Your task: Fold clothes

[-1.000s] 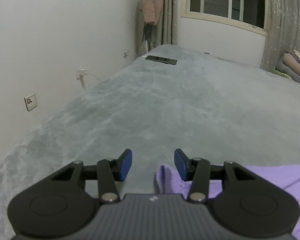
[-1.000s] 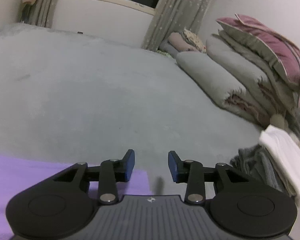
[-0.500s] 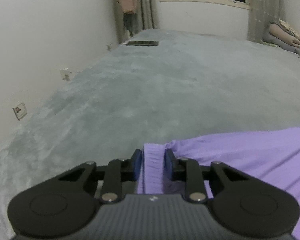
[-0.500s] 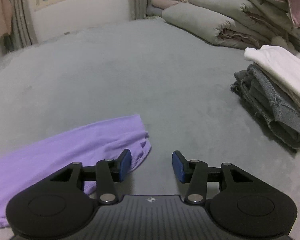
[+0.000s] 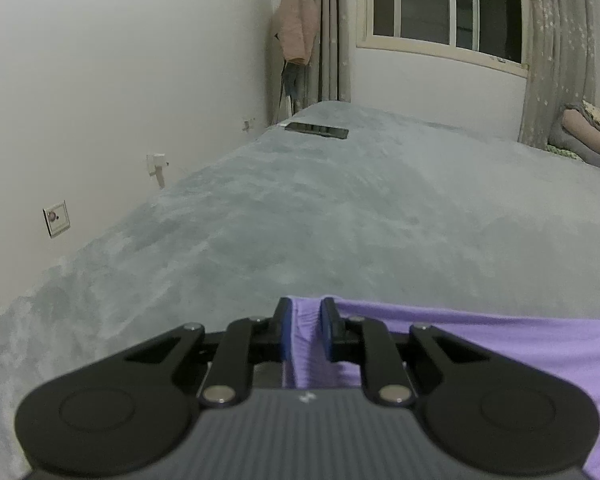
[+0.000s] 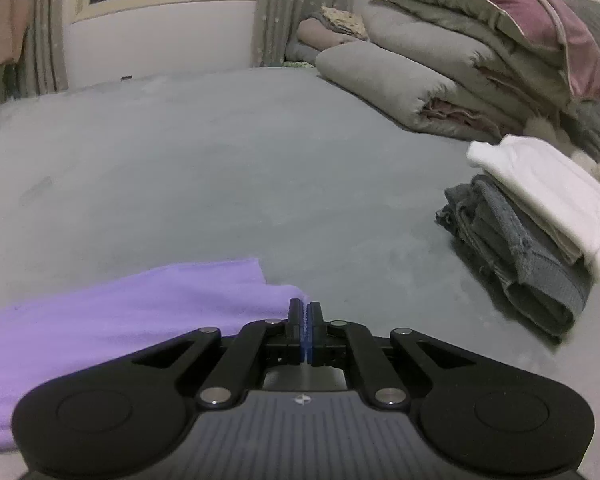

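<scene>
A purple garment (image 5: pixel 500 344) lies stretched across the grey bed cover (image 5: pixel 340 216). In the left wrist view my left gripper (image 5: pixel 305 312) is shut on its left end, with a fold of purple cloth pinched between the blue pads. In the right wrist view the garment (image 6: pixel 140 312) spreads to the left, and its right corner reaches the fingertips of my right gripper (image 6: pixel 305 310). That gripper's pads are pressed together on the corner. The cloth under both gripper bodies is hidden.
A stack of folded grey and white clothes (image 6: pixel 540 216) sits at the right on the bed, with piled quilts and pillows (image 6: pixel 460 52) behind it. A dark flat device (image 5: pixel 317 130) lies at the far left corner. The white wall (image 5: pixel 100 100) runs along the bed's left side.
Both grippers have closed: the left took hold of the garment's left end half a second ago, and the right has now shut on its right corner. The cloth is drawn straighter.
</scene>
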### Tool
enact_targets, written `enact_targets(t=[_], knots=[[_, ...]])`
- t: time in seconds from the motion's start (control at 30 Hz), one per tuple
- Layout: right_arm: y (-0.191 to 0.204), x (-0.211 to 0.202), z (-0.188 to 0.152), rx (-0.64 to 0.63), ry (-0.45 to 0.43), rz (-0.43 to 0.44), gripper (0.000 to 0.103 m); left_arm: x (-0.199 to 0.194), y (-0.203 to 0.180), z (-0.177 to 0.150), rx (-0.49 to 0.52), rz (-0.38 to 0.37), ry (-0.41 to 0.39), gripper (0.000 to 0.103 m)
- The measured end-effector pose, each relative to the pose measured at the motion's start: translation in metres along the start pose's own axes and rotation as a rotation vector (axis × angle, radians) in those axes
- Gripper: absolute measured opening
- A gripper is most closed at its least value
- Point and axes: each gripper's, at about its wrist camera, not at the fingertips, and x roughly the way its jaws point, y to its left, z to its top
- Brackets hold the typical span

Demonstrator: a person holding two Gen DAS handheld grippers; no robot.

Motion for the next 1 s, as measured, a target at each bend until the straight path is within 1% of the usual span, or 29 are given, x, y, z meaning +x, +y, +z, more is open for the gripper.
enact_targets(t=[0.1, 0.13, 0.17, 0.2, 0.23, 0.27, 0.3, 0.33, 0.37, 0.47, 0.53, 0.57, 0.7, 0.8, 0.83, 0.87, 0.9, 0.93, 1.0], knots=[[0.011, -0.001, -0.004, -0.05, -0.006, -0.041, 0.003, 0.0, 0.002, 0.003, -0.009, 0.023, -0.007, 0.015], [0.015, -0.001, -0.006, -0.066, -0.009, -0.055, 0.006, 0.0, 0.003, 0.004, -0.012, 0.03, -0.009, 0.019], [0.019, -0.002, -0.007, -0.082, -0.012, -0.069, 0.014, 0.0, 0.004, 0.005, -0.015, 0.038, -0.011, 0.02], [0.019, -0.007, -0.006, -0.078, -0.021, -0.08, 0.019, 0.0, 0.004, 0.006, -0.018, 0.045, -0.013, 0.024], [0.019, -0.016, -0.004, -0.078, -0.039, -0.101, 0.03, 0.0, 0.005, 0.007, -0.021, 0.053, -0.015, 0.031], [0.021, -0.032, -0.004, -0.089, -0.068, -0.127, 0.037, 0.0, 0.006, 0.008, -0.024, 0.06, -0.018, 0.038], [0.024, -0.047, -0.004, -0.104, -0.095, -0.126, 0.041, -0.002, 0.006, 0.009, -0.024, 0.073, -0.024, 0.046], [0.025, -0.063, -0.006, -0.104, -0.107, -0.088, 0.047, -0.01, 0.006, 0.011, -0.011, 0.105, -0.044, 0.051], [0.027, -0.079, -0.009, -0.1, -0.117, -0.045, 0.051, -0.018, 0.006, 0.013, -0.005, 0.129, -0.059, 0.052], [0.03, -0.129, -0.022, -0.057, -0.121, 0.118, 0.054, -0.043, 0.015, 0.019, -0.077, 0.101, -0.033, 0.053], [0.035, -0.158, -0.032, -0.069, -0.116, 0.208, 0.057, -0.06, 0.027, 0.025, -0.162, 0.025, 0.006, 0.052], [0.038, -0.17, -0.037, -0.06, -0.114, 0.245, 0.059, -0.068, 0.033, 0.027, -0.183, 0.007, 0.013, 0.052], [0.051, -0.213, -0.056, -0.022, -0.104, 0.385, 0.062, -0.103, 0.055, 0.029, -0.211, 0.003, 0.051, 0.05], [0.07, -0.234, -0.07, -0.04, -0.093, 0.46, 0.062, -0.122, 0.069, 0.014, -0.247, -0.025, 0.116, 0.048], [0.078, -0.241, -0.075, -0.062, -0.089, 0.483, 0.062, -0.125, 0.072, 0.006, -0.248, -0.034, 0.141, 0.044], [0.086, -0.246, -0.079, -0.087, -0.084, 0.506, 0.062, -0.127, 0.074, -0.002, -0.247, -0.042, 0.166, 0.042], [0.093, -0.252, -0.084, -0.112, -0.08, 0.529, 0.062, -0.129, 0.076, -0.011, -0.238, -0.049, 0.191, 0.041], [0.099, -0.258, -0.09, -0.14, -0.083, 0.554, 0.062, -0.13, 0.077, -0.019, -0.226, -0.059, 0.215, 0.036], [0.109, -0.265, -0.101, -0.191, -0.083, 0.593, 0.063, -0.13, 0.073, -0.034, -0.165, -0.097, 0.251, 0.032]])
